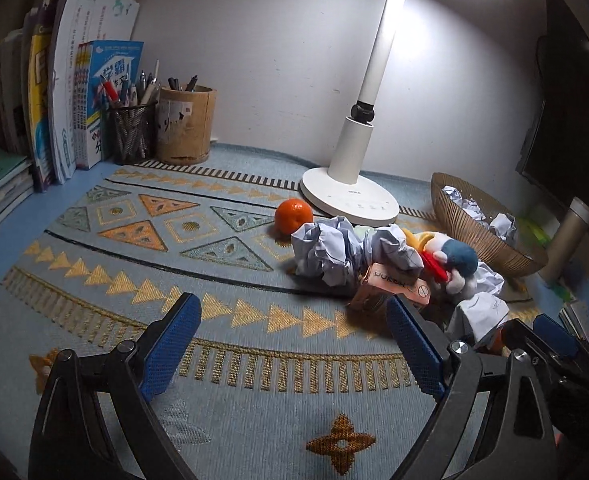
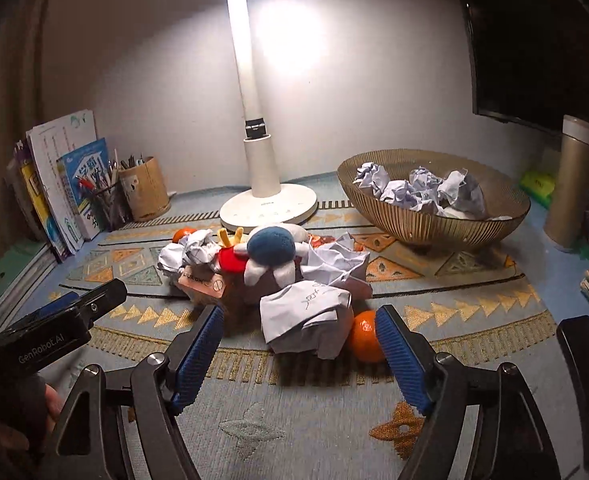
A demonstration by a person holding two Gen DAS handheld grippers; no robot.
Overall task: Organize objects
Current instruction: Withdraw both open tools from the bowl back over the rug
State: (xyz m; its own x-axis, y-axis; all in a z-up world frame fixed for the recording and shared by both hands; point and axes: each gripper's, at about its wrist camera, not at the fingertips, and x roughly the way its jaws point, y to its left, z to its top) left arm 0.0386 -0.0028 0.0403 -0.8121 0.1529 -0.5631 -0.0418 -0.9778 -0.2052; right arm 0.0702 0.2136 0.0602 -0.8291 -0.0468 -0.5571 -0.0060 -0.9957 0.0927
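"GenRobot.AI" printed in pale letters on the black body of the left gripper (image 2: 74, 312), seen at the left edge of the right wrist view. "PUKON" or similar, partly hidden, on a small pinkish carton (image 2: 201, 282) with a round no-sign mark on its end. Scribbled pen marks on a crumpled paper ball (image 2: 308, 320). Large Chinese characters on a blue book cover (image 1: 112, 80), too blurred for a sure reading.

Heaped at the middle of the patterned mat (image 1: 214, 400), just in front of the white lamp base (image 2: 268, 210): several creased white paper balls, the carton, a plush toy (image 2: 272, 252) with blue head, red body and white limbs, and two oranges. One orange (image 1: 293, 216) beside the lamp base at the far edge of the heap; the other orange (image 2: 364, 338) touching the scribbled paper ball at the near edge. More crumpled paper lying in the gold wire bowl (image 2: 506, 220), off to the right of the heap.

Left gripper (image 1: 292, 342) low over the mat, blue pads spread wide, nothing between them, right fingertip close to the carton. Right gripper (image 2: 300, 338) likewise spread wide, level with the mat, flanking the scribbled paper ball and the near orange without gripping either.
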